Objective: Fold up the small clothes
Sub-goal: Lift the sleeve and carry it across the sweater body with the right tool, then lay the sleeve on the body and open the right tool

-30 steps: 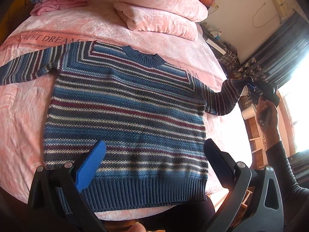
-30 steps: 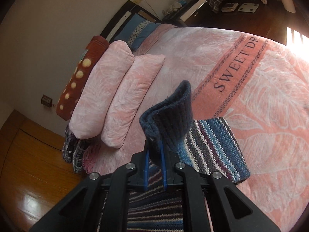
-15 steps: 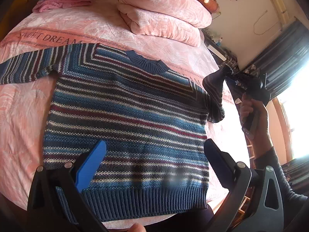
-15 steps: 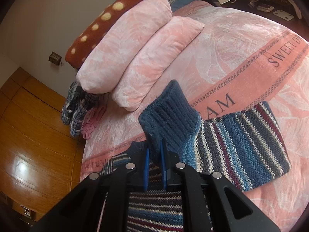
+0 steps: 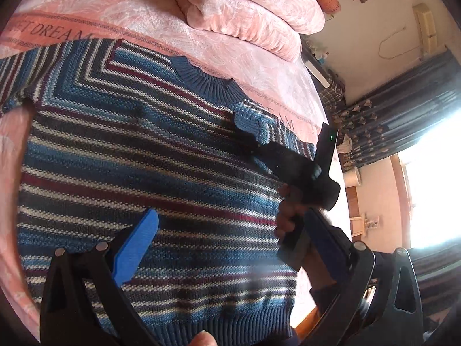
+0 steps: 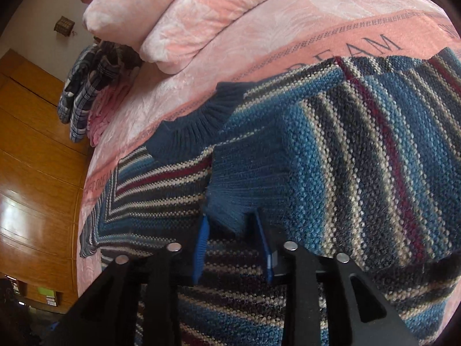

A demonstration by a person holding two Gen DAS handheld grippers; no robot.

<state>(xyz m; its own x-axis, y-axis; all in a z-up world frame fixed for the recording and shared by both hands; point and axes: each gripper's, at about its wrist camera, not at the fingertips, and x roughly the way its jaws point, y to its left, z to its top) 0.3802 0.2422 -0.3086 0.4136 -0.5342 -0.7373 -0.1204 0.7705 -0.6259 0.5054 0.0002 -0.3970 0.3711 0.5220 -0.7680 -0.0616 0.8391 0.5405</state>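
Note:
A blue, white and maroon striped sweater (image 5: 129, 155) lies flat, front up, on the pink bedspread (image 5: 219, 46). Its right sleeve (image 6: 374, 155) is folded in across the chest, with the dark blue cuff (image 6: 230, 201) lying just below the collar (image 6: 196, 127). My right gripper (image 6: 232, 245) stands open, its blue pads on either side of the cuff's end. In the left wrist view that right gripper (image 5: 256, 148) rests on the chest, held by a hand (image 5: 288, 216). My left gripper (image 5: 230, 245) hovers open over the sweater's lower body, holding nothing. The left sleeve (image 5: 17, 77) stretches out flat.
Pink pillows (image 5: 247, 8) are stacked at the head of the bed. Plaid and pink folded clothes (image 6: 86, 86) sit at the bed's far corner by the wooden floor (image 6: 34, 155). The bed's edge (image 5: 305, 320) runs just past the sweater's hem, and curtains (image 5: 403, 106) hang beyond.
My right gripper carried the sleeve cuff inward from off the bed's side, laid it across the chest, and its pads have parted. The left gripper moved closer over the sweater.

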